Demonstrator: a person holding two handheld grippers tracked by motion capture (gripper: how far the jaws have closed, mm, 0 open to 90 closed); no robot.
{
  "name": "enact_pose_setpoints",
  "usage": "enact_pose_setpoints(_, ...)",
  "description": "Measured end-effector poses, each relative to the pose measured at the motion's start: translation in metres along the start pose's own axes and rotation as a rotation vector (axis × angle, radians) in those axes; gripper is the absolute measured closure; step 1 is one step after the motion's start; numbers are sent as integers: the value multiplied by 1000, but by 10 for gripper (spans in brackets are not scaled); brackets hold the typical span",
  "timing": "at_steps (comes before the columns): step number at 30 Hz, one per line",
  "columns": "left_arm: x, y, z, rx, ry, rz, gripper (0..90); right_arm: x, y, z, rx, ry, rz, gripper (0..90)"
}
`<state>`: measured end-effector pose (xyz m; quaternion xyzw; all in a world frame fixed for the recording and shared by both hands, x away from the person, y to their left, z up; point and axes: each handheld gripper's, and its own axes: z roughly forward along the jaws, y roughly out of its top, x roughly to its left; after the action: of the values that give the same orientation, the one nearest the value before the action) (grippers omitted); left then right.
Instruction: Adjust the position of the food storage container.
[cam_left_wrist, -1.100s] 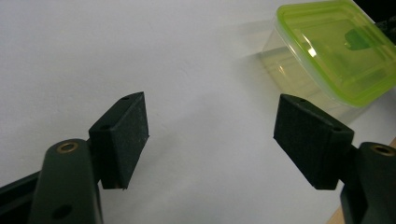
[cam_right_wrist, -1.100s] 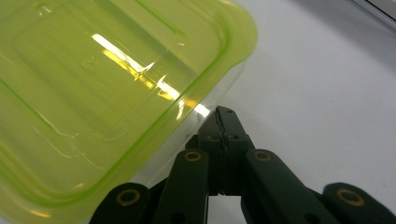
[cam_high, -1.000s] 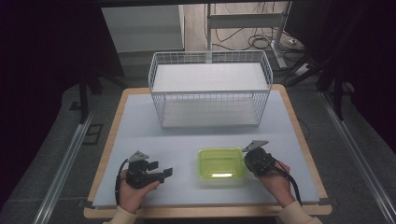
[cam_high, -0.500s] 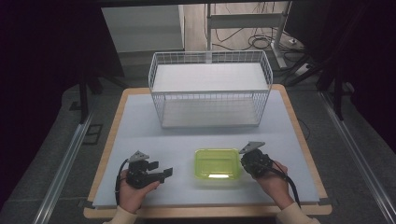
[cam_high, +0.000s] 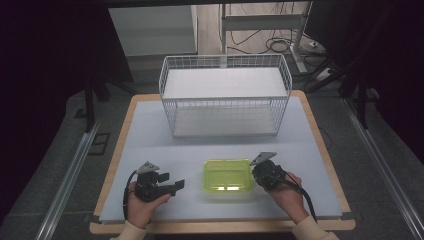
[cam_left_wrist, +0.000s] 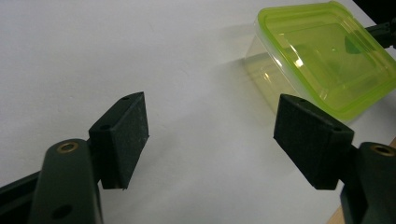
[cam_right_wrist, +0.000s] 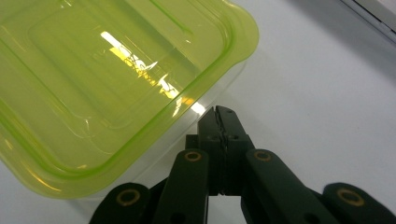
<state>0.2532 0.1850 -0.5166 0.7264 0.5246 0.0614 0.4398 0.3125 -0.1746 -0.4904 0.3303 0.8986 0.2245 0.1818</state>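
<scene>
Green-lidded plastic box (cam_high: 227, 175) sits on the tabletop (cam_high: 225, 142) between both hands; right gripper (cam_right_wrist: 219, 114), jaws pressed together, nudges its side, while left gripper (cam_left_wrist: 212, 135) waits, jaws spread, likely to steady it.

A white wire basket (cam_high: 225, 95) stands on the far half of the table (cam_high: 145, 130), open at the top, its floor a pale panel seen through the mesh. The table has a pale grey top with a light wooden rim showing along its left, right and near edges. Beyond the far edge, black cables (cam_high: 272, 46) lie looped on the floor beside a metal stand (cam_high: 260, 20). A metal rail (cam_high: 70, 172) runs along the floor at the left
</scene>
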Motion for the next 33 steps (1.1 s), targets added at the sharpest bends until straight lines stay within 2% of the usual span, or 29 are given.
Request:
enact_pose_setpoints(7,1,0,0,-2,1,-2,258,5,3,2,-1,7,-9,896)
enact_pose_setpoints(14,1,0,-2,-6,0,-9,258,0,1,2,-5,8,3,896)
enact_pose_setpoints(16,1,1,-3,-15,-4,-13,257,-5,-2,-1,-15,4,20,896)
enact_pose_setpoints(20,1,1,-4,-15,-3,-17,257,-19,-13,-10,-60,27,84,895)
enact_pose_setpoints(21,1,1,-4,-15,-3,-17,257,-19,-13,-10,-60,27,84,895)
enact_pose_setpoints(24,0,1,-3,-14,-6,-14,257,-30,-26,-17,-106,70,147,866)
enact_pose_setpoints(25,0,1,-3,-14,-6,-14,257,-30,-26,-17,-106,70,147,866)
enact_pose_setpoints(26,-1,2,-4,-15,-9,-15,257,-36,-32,-20,-132,108,182,853)
enact_pose_setpoints(29,-3,3,-5,-21,-10,-17,256,-43,-39,-23,-158,140,218,761)
enact_pose_setpoints(32,-3,4,-5,-27,-17,-23,252,-49,-44,-26,-211,188,248,525)
enact_pose_setpoints(33,-4,4,-5,-27,-21,-25,252,-49,-44,-26,-211,188,248,525)
